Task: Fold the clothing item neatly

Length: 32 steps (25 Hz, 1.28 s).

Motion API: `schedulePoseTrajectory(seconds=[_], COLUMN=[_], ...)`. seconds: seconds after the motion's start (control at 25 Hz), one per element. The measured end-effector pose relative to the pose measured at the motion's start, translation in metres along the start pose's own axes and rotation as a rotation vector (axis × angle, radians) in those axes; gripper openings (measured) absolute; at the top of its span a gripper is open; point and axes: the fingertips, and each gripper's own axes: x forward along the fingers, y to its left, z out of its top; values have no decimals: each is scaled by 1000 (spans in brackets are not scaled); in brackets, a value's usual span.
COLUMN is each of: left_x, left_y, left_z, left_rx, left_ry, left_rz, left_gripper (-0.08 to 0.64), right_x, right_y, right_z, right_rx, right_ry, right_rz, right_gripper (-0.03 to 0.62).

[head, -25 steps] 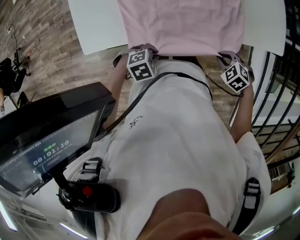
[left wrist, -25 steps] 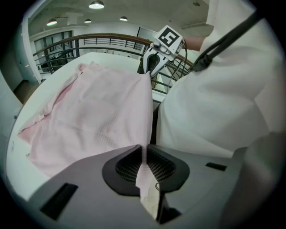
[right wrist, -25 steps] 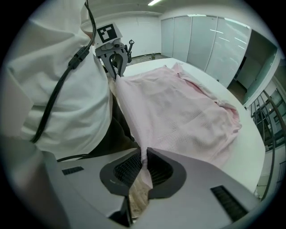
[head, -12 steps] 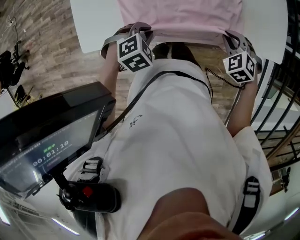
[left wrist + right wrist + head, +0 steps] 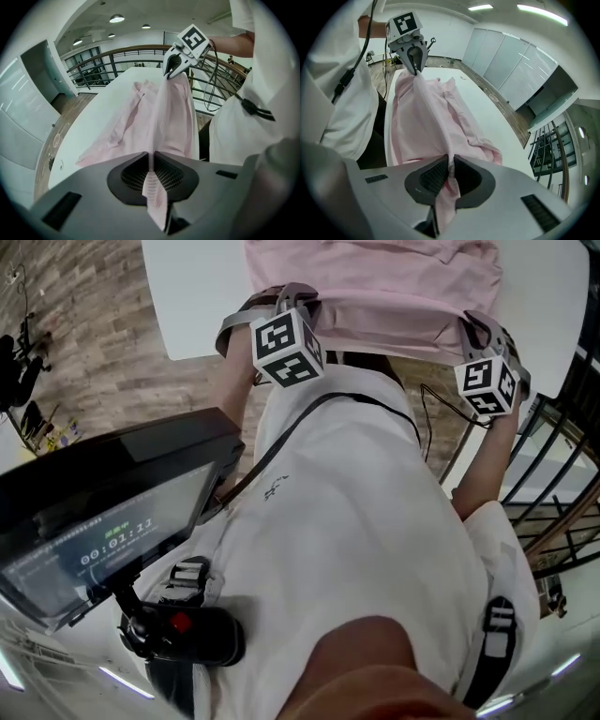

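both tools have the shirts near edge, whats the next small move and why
Probably carry both forward together over the shirt, laying that edge toward the far end: the left tool and right tool each pinch the near edge, raised off the table, while the rest lies on it.

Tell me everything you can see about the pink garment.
The pink garment is thin, wrinkled cloth, lying lengthwise on the white table. Its near edge is held up off the table and stretched between the left gripper and right gripper, each shut on a corner. Folds bunch along one side.
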Motion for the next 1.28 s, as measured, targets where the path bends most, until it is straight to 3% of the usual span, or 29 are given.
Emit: schedulePoseTrajectory(seconds=[0.16,0.52,0.96,1.16,1.28], left_x=[-3,-9,10,13,11], left_y=[2,54,106,133,154], left_z=[20,63,79,80,77], left_rx=[19,26,-42,-52,-79], left_ry=[-33,-77,-126,-151,-188], left_rz=[9,115,166,267,363], left_gripper=[41,41,41,43,121], right_x=[-7,0,29,33,37], right_y=[-16,-80,-132,-148,-161], right_z=[-11,-8,1,10,7], right_rx=[12,-42,-23,-4,69], right_ry=[10,21,-35,-43,-47], right_rz=[-47,-152,-273,-320,-365], right_gripper=[38,38,38,43,151])
